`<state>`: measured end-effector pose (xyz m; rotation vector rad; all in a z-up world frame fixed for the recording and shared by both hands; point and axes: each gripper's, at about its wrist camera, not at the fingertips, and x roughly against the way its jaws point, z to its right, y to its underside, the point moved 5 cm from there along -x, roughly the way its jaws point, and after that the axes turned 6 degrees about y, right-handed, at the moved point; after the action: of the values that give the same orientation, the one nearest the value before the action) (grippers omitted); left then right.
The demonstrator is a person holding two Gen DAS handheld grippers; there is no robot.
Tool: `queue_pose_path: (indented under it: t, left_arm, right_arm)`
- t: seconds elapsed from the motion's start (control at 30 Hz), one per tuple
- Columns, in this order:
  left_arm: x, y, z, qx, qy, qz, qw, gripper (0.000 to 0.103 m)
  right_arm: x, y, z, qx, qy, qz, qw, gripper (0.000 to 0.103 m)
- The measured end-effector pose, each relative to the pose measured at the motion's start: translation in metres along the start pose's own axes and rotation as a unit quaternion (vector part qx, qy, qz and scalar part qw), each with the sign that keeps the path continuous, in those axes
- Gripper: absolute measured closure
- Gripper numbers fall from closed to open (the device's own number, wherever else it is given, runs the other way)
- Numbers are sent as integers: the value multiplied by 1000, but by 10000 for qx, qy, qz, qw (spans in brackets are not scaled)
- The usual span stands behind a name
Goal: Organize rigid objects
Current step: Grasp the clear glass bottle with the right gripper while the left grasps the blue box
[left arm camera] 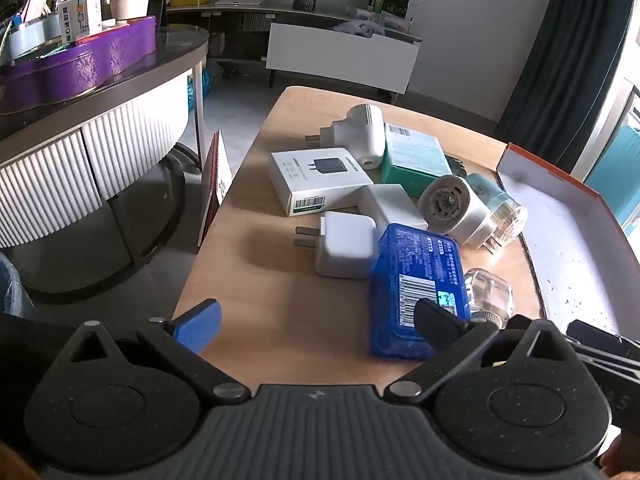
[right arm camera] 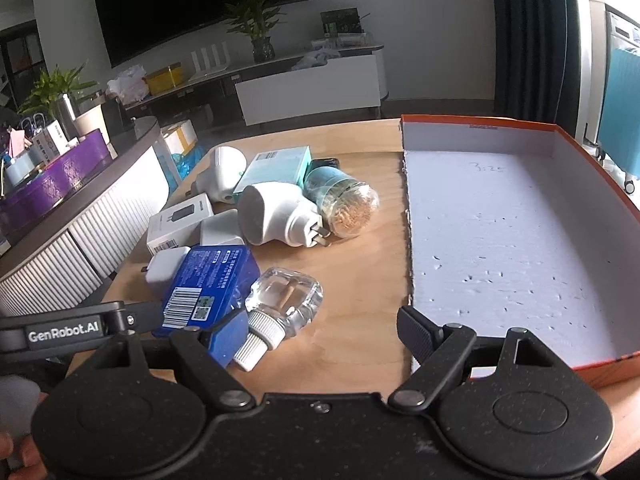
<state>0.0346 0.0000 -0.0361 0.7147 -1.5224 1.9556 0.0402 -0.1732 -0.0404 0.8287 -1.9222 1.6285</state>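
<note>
A pile of small objects lies on the wooden table (left arm camera: 280, 320): a blue box (left arm camera: 416, 280) (right arm camera: 208, 280), a white plug adapter (left arm camera: 346, 250), a white charger box (left arm camera: 320, 180), a teal box (left arm camera: 416, 156) (right arm camera: 276, 168), two round white plug-in devices (left arm camera: 452, 208) (left arm camera: 360, 132), a clear glass bottle (right arm camera: 284, 296) and a jar of toothpicks (right arm camera: 344, 200). An orange-edged box (right arm camera: 520, 240) lined with white foam sits to the right, with nothing in it. My left gripper (left arm camera: 320, 324) is open, low over the table before the blue box. My right gripper (right arm camera: 320, 332) is open between the bottle and the orange box.
A dark round table (left arm camera: 120, 76) with a purple tin (left arm camera: 80, 64) stands to the left, across a gap of floor. A red-edged notebook (left arm camera: 214, 184) leans against the wooden table's left edge. A low white cabinet (left arm camera: 340, 56) and a dark curtain (left arm camera: 560, 40) are behind.
</note>
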Motion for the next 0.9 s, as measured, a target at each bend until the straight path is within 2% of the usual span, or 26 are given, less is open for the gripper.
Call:
queue_pose_path:
  t: [0.27,0.43,0.5,0.6,0.73,0.77,0.8,0.83,0.9]
  left_arm:
    - [-2,-1,-4,63,-13,14,10000,0]
    - [0,0,-3,108,9,-12,9999,0]
    - [-3,-2,-5,71,12,7,10000,0]
    - [-6,-3,0,-14,34,26,10000,0]
    - [-9,-4,8,-102,57,-15,9999,0]
    - [-11,-4,10,-121,49,-56,9999,0]
    - [-12,-4,10,-145,23,-96,9998,0]
    - [-12,-5,11,-172,2,-104,9998,0]
    - [-14,-5,14,-225,-8,-95,9997,0]
  right_arm:
    - [-29,-3,-14,153,-129,-118,9997,7]
    - [-42,-3,-14,267,-20,-309,9992,10]
    - [-41,-3,-9,285,54,-247,9993,13]
    - [-44,-6,-3,258,-86,-238,9993,13]
    - [-50,-7,-7,462,-57,-169,9988,12]
    - [-51,-7,-10,569,-48,-130,9983,17]
    - [-52,-7,-11,652,-46,-75,9978,35]
    - [-51,-7,-13,731,-82,-5,9973,41]
    - [-50,-6,-13,835,-53,48,9965,41]
